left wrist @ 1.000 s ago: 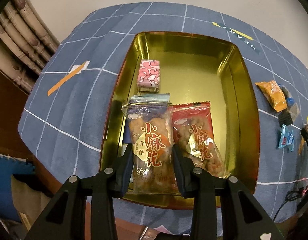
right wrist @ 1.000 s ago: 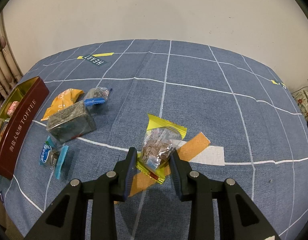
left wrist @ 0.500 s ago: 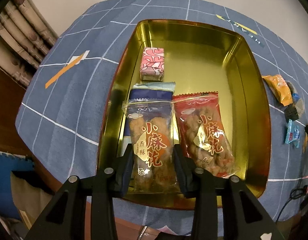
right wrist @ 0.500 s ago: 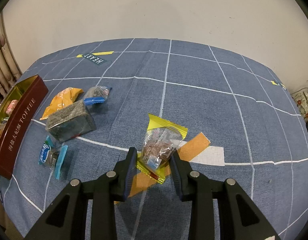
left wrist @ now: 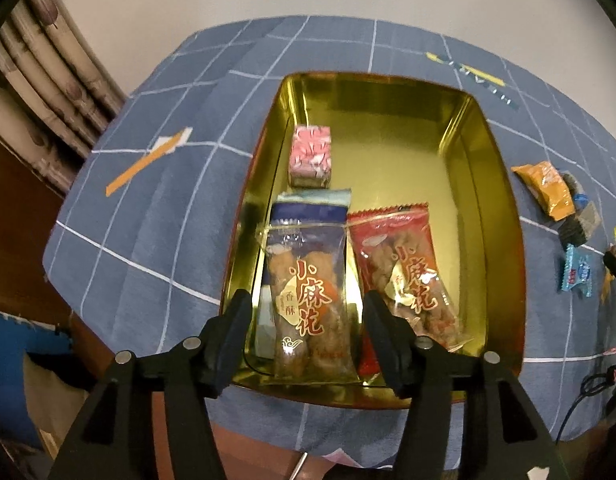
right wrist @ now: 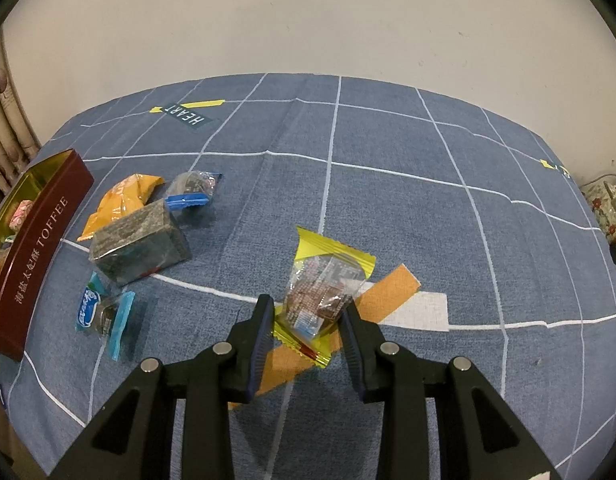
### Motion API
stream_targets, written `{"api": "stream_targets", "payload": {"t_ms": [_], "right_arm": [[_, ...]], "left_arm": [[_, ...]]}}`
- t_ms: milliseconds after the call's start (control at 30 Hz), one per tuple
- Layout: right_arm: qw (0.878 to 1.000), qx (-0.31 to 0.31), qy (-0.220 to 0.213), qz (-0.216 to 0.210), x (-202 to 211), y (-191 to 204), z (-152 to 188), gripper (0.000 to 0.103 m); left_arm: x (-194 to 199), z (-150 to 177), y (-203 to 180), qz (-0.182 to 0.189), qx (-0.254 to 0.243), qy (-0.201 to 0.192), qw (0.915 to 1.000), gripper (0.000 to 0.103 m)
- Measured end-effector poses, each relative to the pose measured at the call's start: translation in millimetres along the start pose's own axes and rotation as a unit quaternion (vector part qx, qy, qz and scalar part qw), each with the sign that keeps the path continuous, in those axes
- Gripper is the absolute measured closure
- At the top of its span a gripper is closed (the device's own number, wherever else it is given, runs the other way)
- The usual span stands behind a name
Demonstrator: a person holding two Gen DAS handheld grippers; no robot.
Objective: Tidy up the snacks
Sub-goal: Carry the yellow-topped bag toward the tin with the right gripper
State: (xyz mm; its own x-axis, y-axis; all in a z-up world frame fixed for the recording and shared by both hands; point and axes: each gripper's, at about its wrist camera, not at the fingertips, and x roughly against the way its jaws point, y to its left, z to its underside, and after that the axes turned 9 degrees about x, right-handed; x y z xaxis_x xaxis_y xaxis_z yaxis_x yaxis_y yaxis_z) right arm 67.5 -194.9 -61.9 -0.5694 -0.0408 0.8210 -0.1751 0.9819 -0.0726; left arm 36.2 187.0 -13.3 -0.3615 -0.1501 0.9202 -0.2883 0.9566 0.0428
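Observation:
A gold tin (left wrist: 504, 216) stands on the blue checked cloth. In it lie a pink candy (left wrist: 311, 155), a red twist packet (left wrist: 404, 272) and a clear twist packet (left wrist: 304, 264) resting on a blue-white packet (left wrist: 312, 206). My left gripper (left wrist: 307, 298) hangs over the clear packet with its jaws opening. The packet sits between them, and the pads stand clear of its sides. In the right wrist view my right gripper (right wrist: 307, 306) is shut on a yellow-edged clear snack packet (right wrist: 328, 276) that rests on the cloth.
Loose snacks lie between the tin's brown wall (right wrist: 40, 240) and my right gripper: an orange packet (right wrist: 124, 200), a dark wrapped block (right wrist: 140, 244), a blue-ended candy (right wrist: 192, 188) and a light-blue candy (right wrist: 102, 312). Curtains hang at the left; the table edge is near.
My left jaws have spread apart and let go of the clear twist packet, which now lies in the tin. The right gripper and its yellow packet have not moved.

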Motion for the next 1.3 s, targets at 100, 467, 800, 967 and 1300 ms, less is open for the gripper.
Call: {"api": "stream_targets", "payload": {"t_ms": [100,467,800,967,1300], "right_arm": [[1.000,-0.001,0.005,0.001,-1.3,-0.1,-1.5,0.070],[1.000,0.007,0.008,0.020,3.1,4.9,-3.6,0.072],[1.000,0.011,-0.004,0.020,27.8,12.1,-9.5,0.072],[0.999,0.033,-0.021,-0.002,44.9,35.7,-19.5,0.072],[0.990,0.099,-0.046,-0.087,66.8,123.0,-51.8,0.072]], "left_arm": [[8.4,0.7,0.8,0.001,0.006,-0.025,0.9997,0.044],[21.9,4.2,1.0,0.009,0.014,-0.071,0.9973,0.033],[21.9,4.3,13.3,0.024,0.036,-0.061,0.9972,0.032],[23.5,5.1,16.0,0.027,0.039,-0.062,0.9970,0.032],[29.3,7.1,52.1,0.023,0.109,-0.062,0.9918,0.032]]}}
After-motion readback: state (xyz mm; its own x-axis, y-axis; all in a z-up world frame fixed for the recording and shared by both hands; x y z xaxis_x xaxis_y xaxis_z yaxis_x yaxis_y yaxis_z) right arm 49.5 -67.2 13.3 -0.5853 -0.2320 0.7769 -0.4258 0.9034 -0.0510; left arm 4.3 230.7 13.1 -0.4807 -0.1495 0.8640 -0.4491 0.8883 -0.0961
